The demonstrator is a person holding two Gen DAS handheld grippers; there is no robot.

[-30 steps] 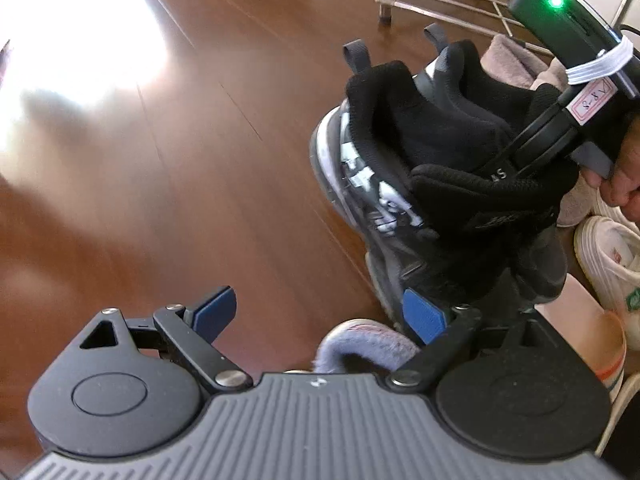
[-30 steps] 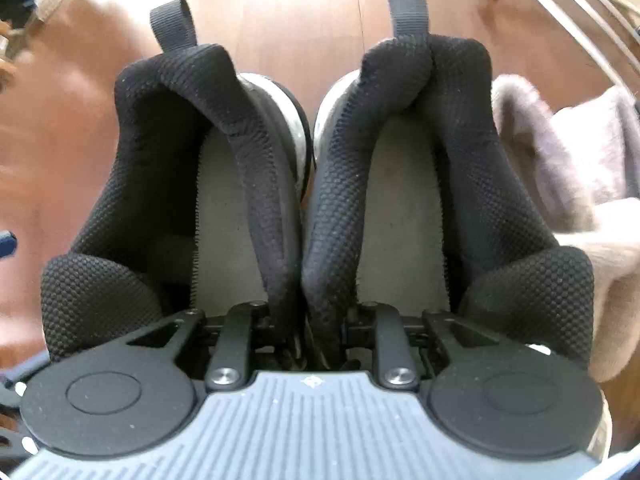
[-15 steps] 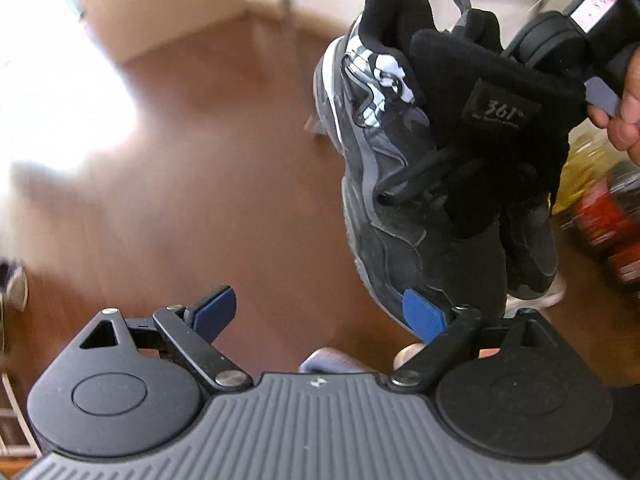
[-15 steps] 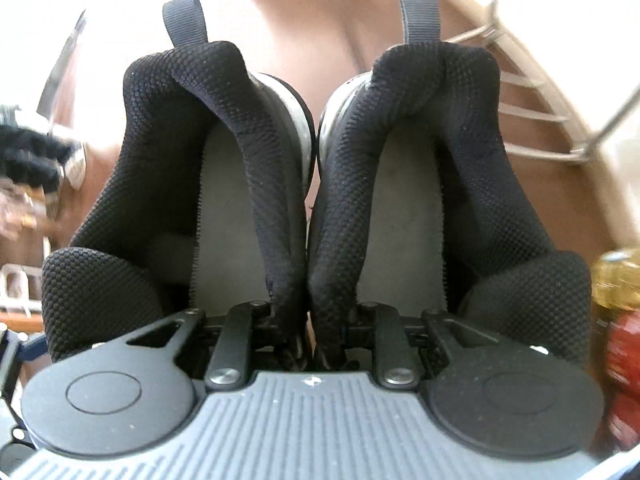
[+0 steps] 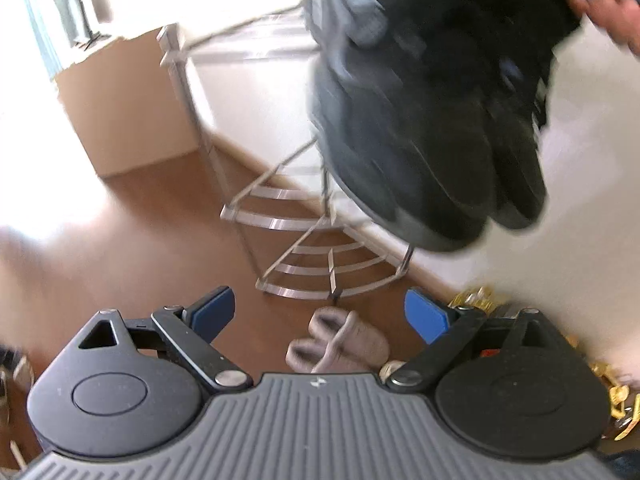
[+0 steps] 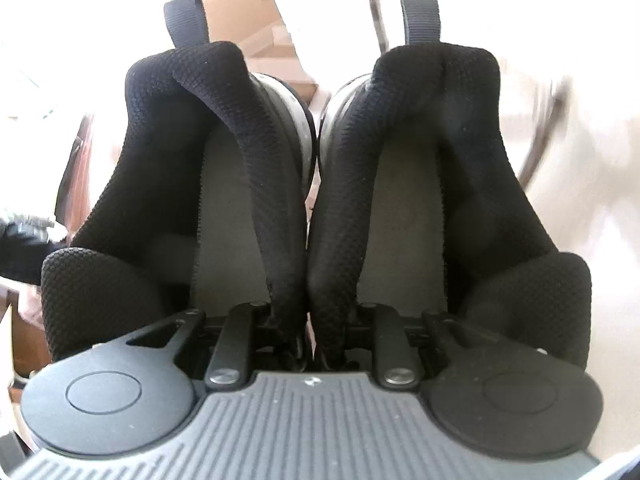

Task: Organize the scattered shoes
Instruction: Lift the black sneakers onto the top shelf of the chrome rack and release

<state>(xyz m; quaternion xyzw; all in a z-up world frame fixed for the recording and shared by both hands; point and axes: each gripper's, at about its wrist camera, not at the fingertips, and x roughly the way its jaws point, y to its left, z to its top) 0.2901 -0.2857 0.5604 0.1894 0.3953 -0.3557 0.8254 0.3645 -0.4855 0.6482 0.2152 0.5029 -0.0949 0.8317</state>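
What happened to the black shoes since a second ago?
The black shoes went up: they sat on the floor among other shoes, and now they hang in the air above the rack. The right gripper stays shut on both their inner collars. The left gripper stays open and empty, now looking at grey slippers on the floor.

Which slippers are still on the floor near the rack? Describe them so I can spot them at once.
Find the metal corner rack standing against the white wall. On the wooden floor just in front of its lowest tier lies a pair of fuzzy grey-pink slippers, side by side, between the open left gripper's blue pads. Unlike the black sneakers held aloft, they are pale, soft and low.
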